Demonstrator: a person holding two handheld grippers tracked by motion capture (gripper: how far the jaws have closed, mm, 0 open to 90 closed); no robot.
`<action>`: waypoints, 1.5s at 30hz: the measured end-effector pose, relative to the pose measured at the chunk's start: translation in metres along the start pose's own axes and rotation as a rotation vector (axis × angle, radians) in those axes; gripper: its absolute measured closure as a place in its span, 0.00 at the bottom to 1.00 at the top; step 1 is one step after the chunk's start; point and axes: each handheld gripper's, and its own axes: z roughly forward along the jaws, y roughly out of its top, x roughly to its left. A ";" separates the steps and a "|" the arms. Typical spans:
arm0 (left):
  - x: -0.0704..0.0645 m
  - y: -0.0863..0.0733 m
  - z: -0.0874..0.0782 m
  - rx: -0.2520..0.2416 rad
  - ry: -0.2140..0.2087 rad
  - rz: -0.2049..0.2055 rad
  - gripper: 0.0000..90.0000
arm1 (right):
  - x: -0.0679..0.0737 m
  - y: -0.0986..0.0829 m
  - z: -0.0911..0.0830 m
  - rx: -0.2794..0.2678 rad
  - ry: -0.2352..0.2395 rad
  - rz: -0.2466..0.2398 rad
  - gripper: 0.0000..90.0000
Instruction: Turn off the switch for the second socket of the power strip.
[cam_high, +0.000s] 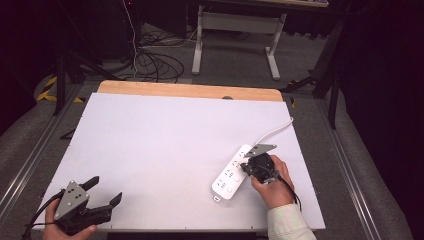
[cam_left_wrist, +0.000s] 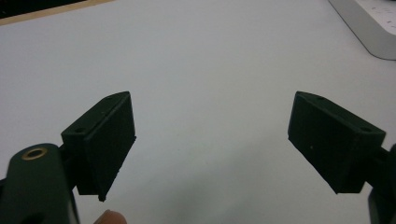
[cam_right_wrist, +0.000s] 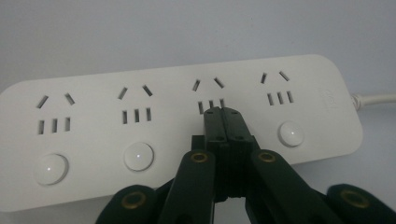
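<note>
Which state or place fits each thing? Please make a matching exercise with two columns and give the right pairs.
Things:
1. left gripper
2. right gripper
3. power strip
4. cord

States or places:
A. jaws shut, over the strip's sockets
B. runs off toward the table's far right edge
C. jaws wide apart, near the front left corner
D. white, lying flat, with four round buttons

Pairs: 1-C, 2-A, 3-D, 4-B
</note>
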 end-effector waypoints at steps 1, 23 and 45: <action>0.000 0.000 0.000 0.002 -0.001 0.000 0.17 | 0.000 0.000 0.000 0.001 -0.002 -0.001 1.00; 0.000 0.000 0.000 0.002 0.000 -0.003 0.17 | -0.002 -0.004 0.001 -0.022 0.015 0.029 1.00; 0.000 0.000 0.001 0.008 0.011 -0.001 0.17 | 0.007 0.001 -0.033 -0.207 -0.017 -0.020 1.00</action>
